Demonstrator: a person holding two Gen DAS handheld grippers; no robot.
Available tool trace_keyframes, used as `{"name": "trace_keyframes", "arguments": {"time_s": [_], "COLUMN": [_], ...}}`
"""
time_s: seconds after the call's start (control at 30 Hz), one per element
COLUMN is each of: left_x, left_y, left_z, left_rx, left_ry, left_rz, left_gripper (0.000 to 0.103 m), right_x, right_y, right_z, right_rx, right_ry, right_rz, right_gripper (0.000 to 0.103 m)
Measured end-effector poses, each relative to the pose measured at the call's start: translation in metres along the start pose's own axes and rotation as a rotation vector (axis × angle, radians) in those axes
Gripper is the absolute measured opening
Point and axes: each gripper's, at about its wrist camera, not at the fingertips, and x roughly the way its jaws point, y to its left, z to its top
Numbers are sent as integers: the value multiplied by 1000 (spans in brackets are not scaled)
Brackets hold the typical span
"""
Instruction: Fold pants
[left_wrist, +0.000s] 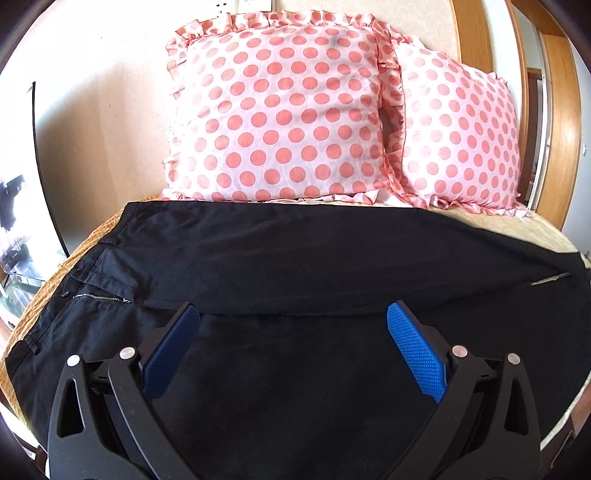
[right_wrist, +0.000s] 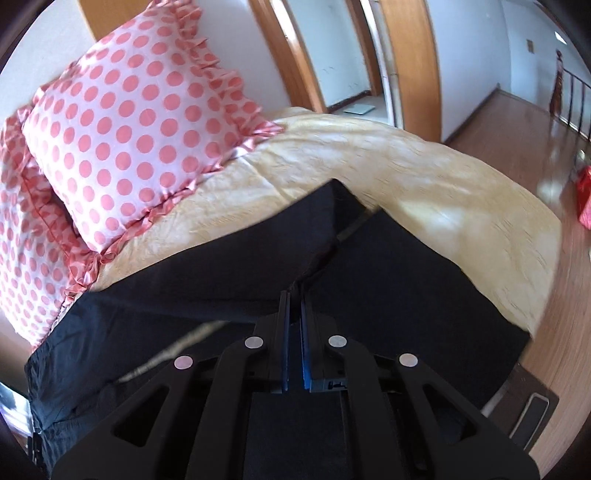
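Note:
Black pants (left_wrist: 295, 258) lie spread across the bed, waist and zipper (left_wrist: 101, 297) at the left and the legs running off to the right. The far leg lies partly folded over the near one. My left gripper (left_wrist: 293, 308) hovers open over the middle of the pants, its blue pads (left_wrist: 417, 350) wide apart with nothing pinched between them. In the right wrist view, my right gripper (right_wrist: 294, 293) is shut on a ridge of the pants (right_wrist: 221, 280) fabric near the leg ends. A taut crease runs from its tips toward the hems.
Two pink polka-dot pillows (left_wrist: 277, 110) (left_wrist: 461, 140) stand against the wall behind the pants. A yellow bedcover (right_wrist: 406, 166) shows beyond the leg ends. The bed's edge drops to a wooden floor (right_wrist: 517, 122) on the right, with door frames (right_wrist: 413, 55) behind.

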Motion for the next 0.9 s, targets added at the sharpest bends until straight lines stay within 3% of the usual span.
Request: {"name": "trace_keyframes", "arguments": {"time_s": [0.33, 0.37, 0.43, 0.47, 0.5, 0.7, 0.9], "left_x": [-5, -5, -6, -6, -6, -5, -5], "left_y": [0, 0, 1, 1, 2, 8, 10], "left_z": [-2, -2, -3, -3, -3, -3, -5], "left_rx": [9, 11, 15, 14, 12, 6, 11], "left_ry": [1, 1, 1, 1, 1, 7, 12], "left_rz": [10, 9, 12, 13, 12, 17, 22], "left_gripper": [101, 101, 101, 101, 101, 101, 101], "right_x": [10, 11, 11, 9, 8, 11, 18], "right_y": [-15, -16, -20, -22, -24, -28, -37], "right_z": [-3, -3, -3, -3, -2, 1, -1], "right_rx": [89, 99, 133, 150, 159, 186, 235], "right_ry": [90, 93, 97, 91, 83, 78, 55], "right_rz": [45, 48, 54, 60, 61, 95, 57], "right_gripper": [8, 12, 29, 42, 44, 43, 44]}}
